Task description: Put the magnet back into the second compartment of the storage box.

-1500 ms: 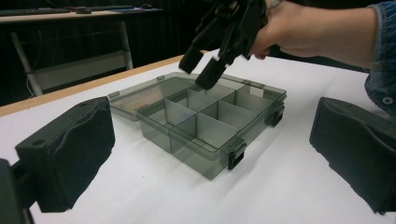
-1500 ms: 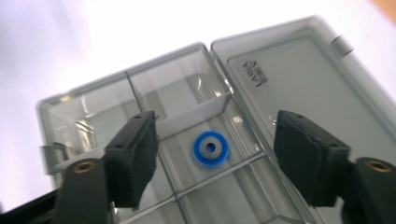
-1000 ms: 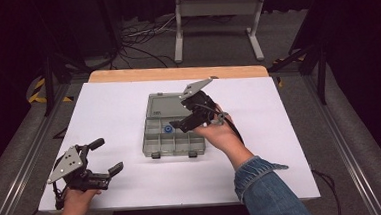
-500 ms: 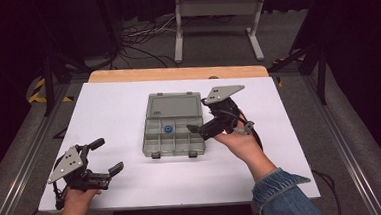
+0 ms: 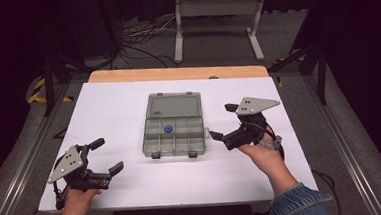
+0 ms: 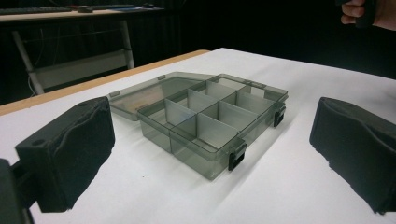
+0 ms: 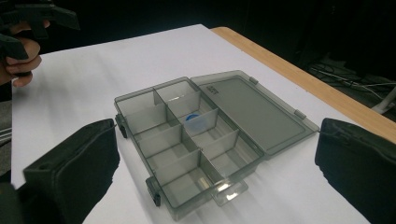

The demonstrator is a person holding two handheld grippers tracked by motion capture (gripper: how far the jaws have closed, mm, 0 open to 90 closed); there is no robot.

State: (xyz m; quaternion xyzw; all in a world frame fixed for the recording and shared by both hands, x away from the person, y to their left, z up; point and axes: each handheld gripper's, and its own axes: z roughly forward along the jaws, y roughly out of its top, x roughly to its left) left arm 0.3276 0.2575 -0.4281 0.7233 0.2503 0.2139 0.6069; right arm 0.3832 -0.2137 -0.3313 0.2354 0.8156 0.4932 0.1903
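On the white bench (image 5: 128, 106), mid-surface, sits a grey compartment box (image 5: 173, 135), lid (image 5: 174, 106) flipped flat open toward the far edge. Right gripper (image 5: 221, 121) hovers just right of the box, jaws spread wide, holding nothing. Left gripper (image 5: 106, 155) sits near the bench's front-left corner, well apart from the box, jaws also released and empty. Small blue round piece (image 5: 168, 129) lies in a middle compartment of the box's back row, next to the lid hinge.

Dark room, grey floor (image 5: 214, 41), tangled cables (image 5: 139, 38), white metal stand (image 5: 216, 8) behind the table (image 5: 118, 107).
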